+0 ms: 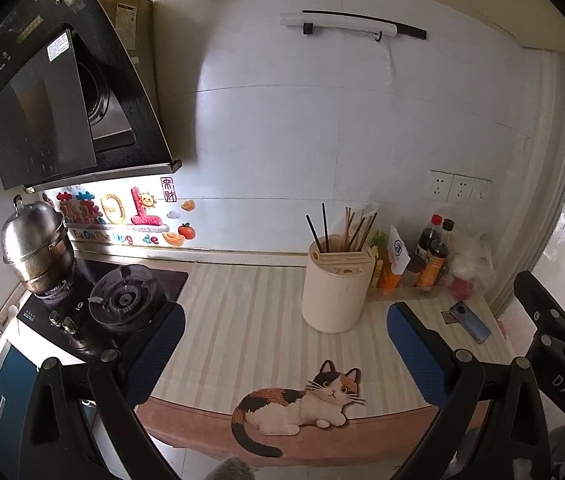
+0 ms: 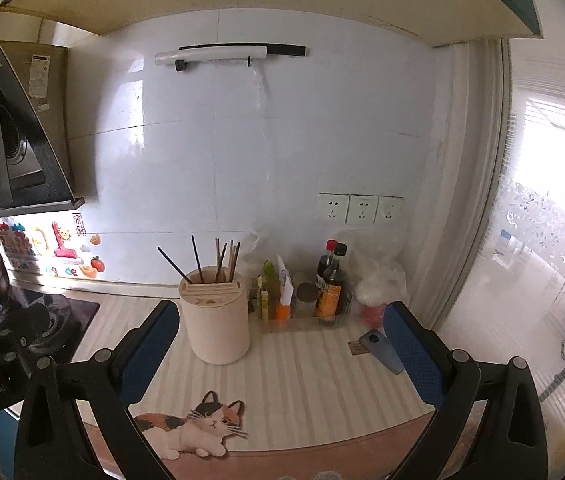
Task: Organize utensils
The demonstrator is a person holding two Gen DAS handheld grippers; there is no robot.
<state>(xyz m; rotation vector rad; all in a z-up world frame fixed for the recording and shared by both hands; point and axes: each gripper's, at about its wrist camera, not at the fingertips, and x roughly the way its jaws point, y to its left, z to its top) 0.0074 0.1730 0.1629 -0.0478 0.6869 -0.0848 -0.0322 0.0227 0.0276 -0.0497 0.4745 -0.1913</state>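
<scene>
A cream cylindrical utensil holder (image 1: 335,286) (image 2: 215,322) stands upright on the striped counter mat (image 1: 242,320) (image 2: 302,368). Several black and brown chopsticks (image 1: 346,226) (image 2: 218,258) stick up from its slotted top. My left gripper (image 1: 286,332) is open above the mat's front part, short of the holder, nothing between its blue pads. My right gripper (image 2: 282,332) is also open and empty, with the holder just inside its left finger (image 2: 150,344). The right gripper's black frame shows at the right edge of the left wrist view.
A gas stove (image 1: 122,300) with a steel pot (image 1: 36,246) sits at left under a black range hood (image 1: 54,92). Sauce bottles (image 1: 432,258) (image 2: 332,288), a plastic bag (image 2: 378,284) and a blue phone (image 1: 472,320) (image 2: 382,350) crowd the right corner. A cat picture (image 1: 302,404) marks the mat's front edge.
</scene>
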